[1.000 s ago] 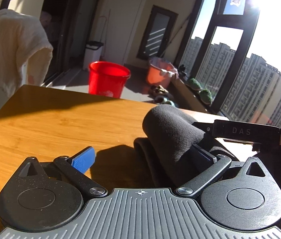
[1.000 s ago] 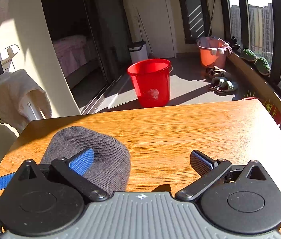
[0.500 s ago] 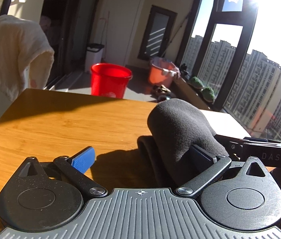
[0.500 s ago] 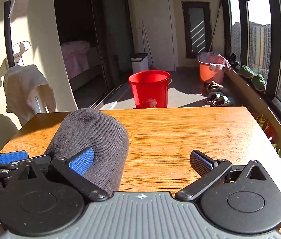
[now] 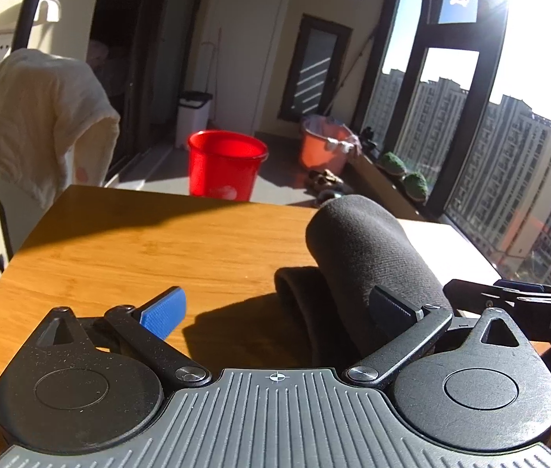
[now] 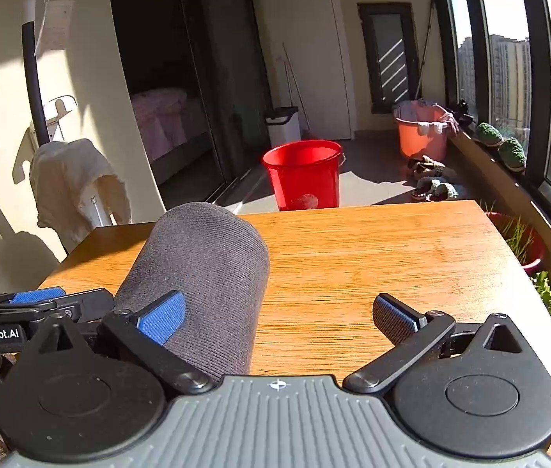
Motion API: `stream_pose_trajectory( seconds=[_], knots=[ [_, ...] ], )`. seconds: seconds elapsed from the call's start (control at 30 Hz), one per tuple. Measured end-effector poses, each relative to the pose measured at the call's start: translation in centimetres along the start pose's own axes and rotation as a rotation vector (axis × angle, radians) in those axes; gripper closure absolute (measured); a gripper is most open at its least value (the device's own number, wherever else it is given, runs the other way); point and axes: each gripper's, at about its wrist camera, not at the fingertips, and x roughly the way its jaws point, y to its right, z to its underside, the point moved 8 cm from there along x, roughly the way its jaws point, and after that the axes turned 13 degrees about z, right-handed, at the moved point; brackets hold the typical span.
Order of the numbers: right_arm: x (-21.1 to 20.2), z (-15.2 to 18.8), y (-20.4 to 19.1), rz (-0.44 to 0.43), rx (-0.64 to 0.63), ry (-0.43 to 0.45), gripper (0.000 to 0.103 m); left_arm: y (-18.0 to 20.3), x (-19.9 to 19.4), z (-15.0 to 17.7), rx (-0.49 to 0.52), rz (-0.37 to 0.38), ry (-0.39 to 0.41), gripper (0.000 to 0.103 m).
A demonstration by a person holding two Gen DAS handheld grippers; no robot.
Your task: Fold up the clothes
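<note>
Left hand-held gripper: jaws spread wide, gripping nothing. Right hand-held gripper: likewise spread, empty. Dark grey knit garment: humped in a rolled fold on the wooden bench, between the two tools, against the left tool's right finger and the right tool's left finger. Red bucket: on the floor beyond the bench.
</note>
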Motion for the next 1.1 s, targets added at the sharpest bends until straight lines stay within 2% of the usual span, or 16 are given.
stream_pose_trajectory(
  seconds=[0.23,0.5,0.77,0.93,1.1],
  knots=[
    [0.2,0.3,-0.7,0.016,-0.036,-0.007,0.000,-0.9,-0.6,-0.2,-0.118,0.039,0.030,0.001],
    [-0.1,0.6,-0.8,0.052,-0.051,-0.008,0.000,0.5,1.4,1.0,-0.061,0.060,-0.061,0.000],
    [0.3,0.4,-1.7,0.018,-0.048,-0.018,0.000,-0.8,0.6,1.5,-0.122,0.054,-0.028,0.000],
    [-0.8,-0.1,-0.7,-0.006,0.008,0.005,0.000,-1.5,0.0,1.7,-0.154,0.049,-0.008,0.000],
    [-2.1,1.5,1.0,0.021,0.051,-0.026,0.000,-0.6,-2.0,2.2,-0.061,-0.008,-0.018,0.000]
  ],
)
